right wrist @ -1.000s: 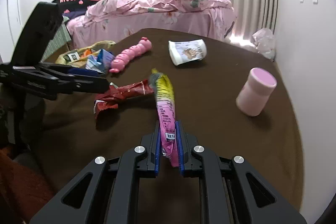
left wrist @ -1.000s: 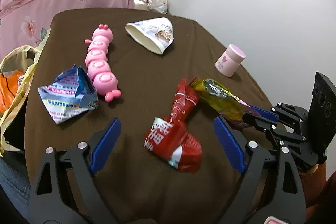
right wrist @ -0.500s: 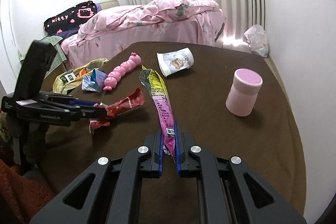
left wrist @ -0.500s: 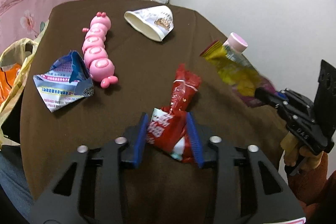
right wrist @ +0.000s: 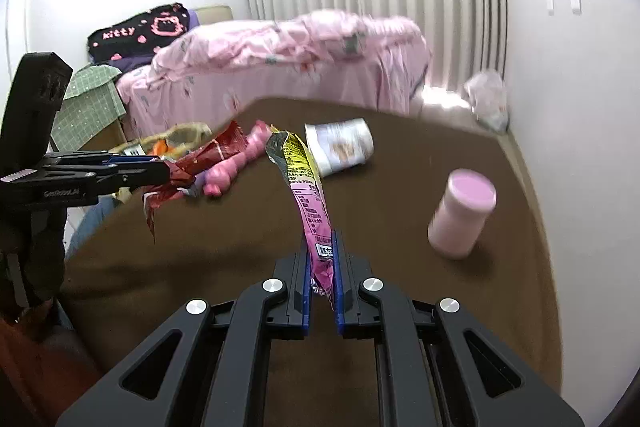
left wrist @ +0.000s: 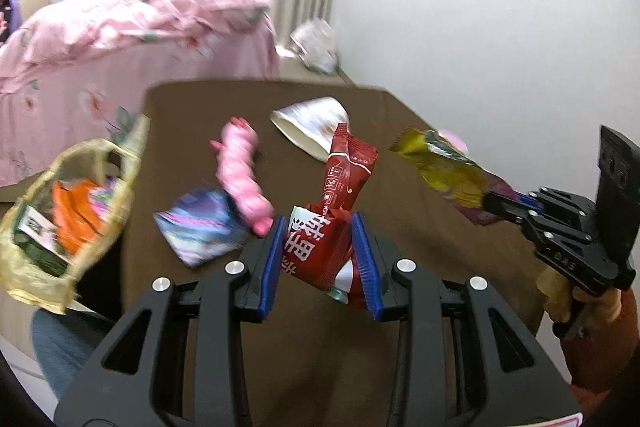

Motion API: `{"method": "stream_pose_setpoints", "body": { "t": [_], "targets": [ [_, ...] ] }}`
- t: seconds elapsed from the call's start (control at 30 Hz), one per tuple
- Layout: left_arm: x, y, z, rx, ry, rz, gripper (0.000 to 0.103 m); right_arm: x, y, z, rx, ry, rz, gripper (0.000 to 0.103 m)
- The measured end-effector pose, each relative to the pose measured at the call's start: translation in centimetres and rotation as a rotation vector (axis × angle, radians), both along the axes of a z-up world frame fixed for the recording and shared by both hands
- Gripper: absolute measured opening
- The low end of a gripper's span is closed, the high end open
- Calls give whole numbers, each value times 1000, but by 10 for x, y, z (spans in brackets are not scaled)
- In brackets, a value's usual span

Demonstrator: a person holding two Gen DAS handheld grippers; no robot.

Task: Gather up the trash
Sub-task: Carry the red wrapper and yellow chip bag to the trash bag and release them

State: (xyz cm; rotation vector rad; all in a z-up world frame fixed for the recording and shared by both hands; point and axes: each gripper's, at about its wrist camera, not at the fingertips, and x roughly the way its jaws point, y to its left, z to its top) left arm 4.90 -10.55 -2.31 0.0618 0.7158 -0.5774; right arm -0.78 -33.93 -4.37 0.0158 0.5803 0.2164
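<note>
Red wrapper (left wrist: 320, 247) in L fingers (left wrist: 276, 259), yellow-pink wrapper (right wrist: 308, 195) R

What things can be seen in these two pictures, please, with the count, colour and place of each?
red wrapper: 1, red and white, held off the table in the left claw
yellow wrapper: 1, yellow and pink, held off the table in the right claw
blue wrapper: 1, blue and white, on the table by the toy
cup: 1, white, lying on its side, far part of the table
toy: 1, pink, on the table
jar: 1, pink, upright, right side of the table
bag: 1, yellowish, at the table's left edge, holding orange and other items
table: 1, brown
bed: 1, pink cover, behind the table
left claw: 1, black, blue pads, shut on the red wrapper
right claw: 1, black, blue pads, shut on the yellow wrapper
</note>
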Motion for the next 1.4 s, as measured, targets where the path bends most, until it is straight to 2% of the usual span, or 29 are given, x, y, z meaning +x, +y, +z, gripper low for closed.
{"method": "stream_pose_setpoints", "body": {
  "t": [0.3,0.5,0.63,0.93,1.07,1.23,1.4],
  "targets": [
    [21,88,40,-46,-102,288,33,46,48,57,22,-76,156,9],
    [34,143,48,-34,-164,509,33,75,96,82,-16,-99,255,9],
    [42,177,42,-84,-155,611,33,90,125,88,-44,-84,300,9],
    [55,203,17,-71,-114,675,33,128,173,85,-99,-29,362,9],
    [58,215,11,-95,-96,700,33,142,186,78,-94,1,379,9],
    [59,233,6,-142,-94,778,33,163,199,67,-85,51,400,9],
    [80,227,-24,-201,-60,699,33,193,207,54,-50,111,421,9]
  ]
}}
